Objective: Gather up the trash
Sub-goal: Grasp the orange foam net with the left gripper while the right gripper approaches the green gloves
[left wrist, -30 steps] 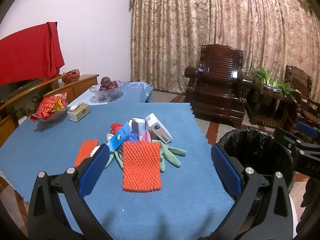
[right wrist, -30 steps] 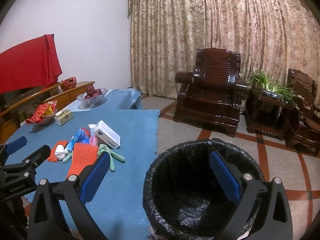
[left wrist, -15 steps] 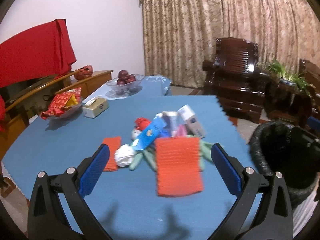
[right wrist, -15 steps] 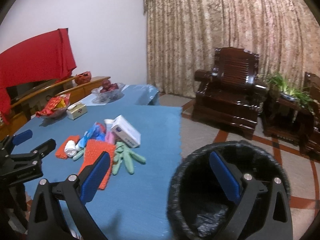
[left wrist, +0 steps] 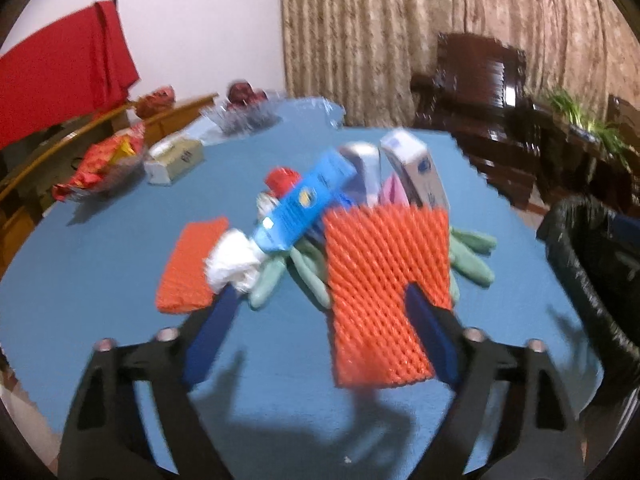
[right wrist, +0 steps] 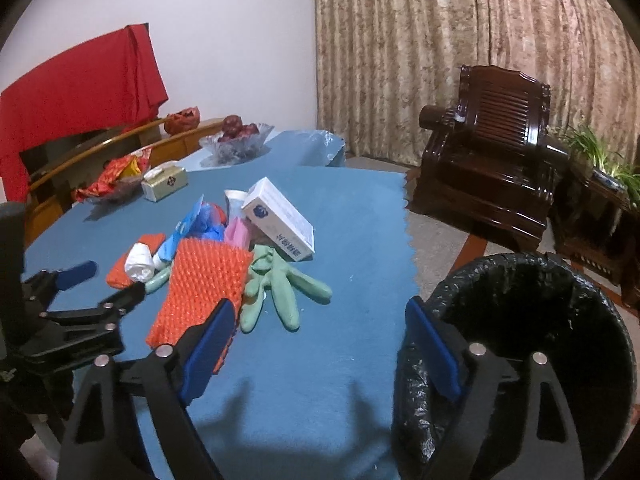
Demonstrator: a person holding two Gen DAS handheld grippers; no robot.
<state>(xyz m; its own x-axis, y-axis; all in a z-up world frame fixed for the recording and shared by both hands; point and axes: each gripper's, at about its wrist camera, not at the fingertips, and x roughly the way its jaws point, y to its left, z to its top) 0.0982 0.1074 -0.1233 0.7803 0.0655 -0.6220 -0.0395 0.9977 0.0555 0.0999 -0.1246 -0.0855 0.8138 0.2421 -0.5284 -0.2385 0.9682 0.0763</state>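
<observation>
A pile of trash lies on the blue tablecloth (right wrist: 340,360): a large orange foam net (left wrist: 384,280) (right wrist: 204,280), a small orange net (left wrist: 188,264), a white crumpled wad (left wrist: 234,260), a blue packet (left wrist: 304,204), a white box (right wrist: 280,220) and green gloves (right wrist: 280,284). My left gripper (left wrist: 322,300) (right wrist: 110,280) hovers low over the pile's near edge, its jaws closing; the large net's left part and a glove lie between its fingers, and no pad presses on them. My right gripper (right wrist: 320,312) is also closing, over bare cloth beside the black-lined bin (right wrist: 540,340).
Behind the pile stand a tissue box (right wrist: 166,182), a bowl of red snack packets (right wrist: 116,178) and a glass fruit bowl (right wrist: 236,140). A dark wooden armchair (right wrist: 488,168) and a plant (right wrist: 600,160) stand past the table's right edge. The bin (left wrist: 592,280) sits off the table's corner.
Both grippers have come forward and down toward the pile, which now looms larger. The jaws of both have narrowed from their widest. Nothing has been picked up.
</observation>
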